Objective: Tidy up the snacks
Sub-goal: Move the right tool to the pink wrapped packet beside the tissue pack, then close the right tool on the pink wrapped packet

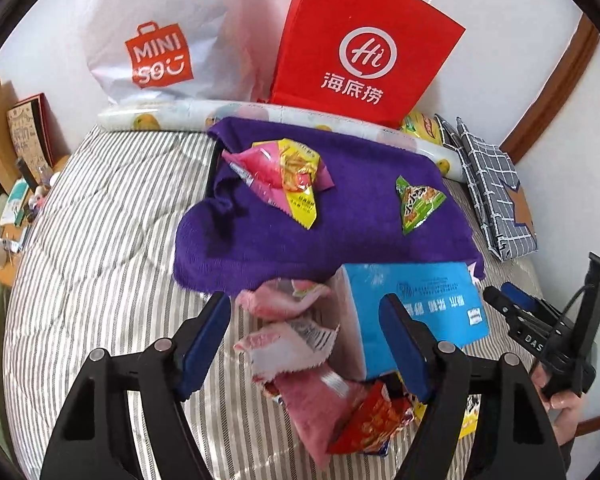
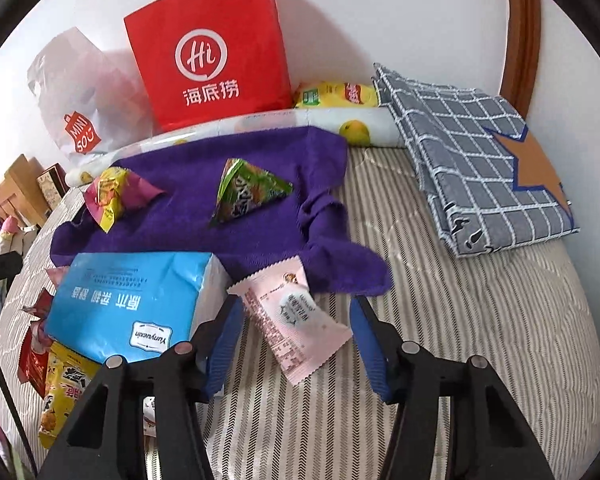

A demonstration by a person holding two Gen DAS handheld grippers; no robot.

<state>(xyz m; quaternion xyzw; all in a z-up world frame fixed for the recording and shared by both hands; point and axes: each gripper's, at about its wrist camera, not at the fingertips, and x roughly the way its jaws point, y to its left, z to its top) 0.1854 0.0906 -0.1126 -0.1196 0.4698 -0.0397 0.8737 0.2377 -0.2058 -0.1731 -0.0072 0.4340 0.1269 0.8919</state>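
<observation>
My left tool [image 1: 304,344] hangs over the striped bed [image 1: 100,240], jaws about half apart, with a heap of pink snack packets [image 1: 288,344] lying between the blue pads; the pads press on nothing, so I have hold of nothing there. A red packet [image 1: 364,420] sits at the near end of that heap, right against the blue tissue pack [image 1: 416,304]. Over on my right tool [image 2: 296,344], jaws are likewise partway apart, and a pale pink wrapped snack [image 2: 296,328] lies slantwise between the fingers, flat on the bed, its far end touching the purple towel [image 2: 172,216]; neither pad is gripping it. The left finger sits just beside the tissue pack. Up on the towel rest a green triangular packet [image 2: 248,192] and a pink and yellow packet [image 2: 112,196], well apart from each other. A yellow snack bag [image 2: 60,400] pokes out from under the tissue pack near me. Behind the towel, a red paper bag [image 2: 208,56] and a white plastic bag [image 2: 76,92] lean on the wall, and a folded checked cloth [image 2: 480,160] lies to the right.
</observation>
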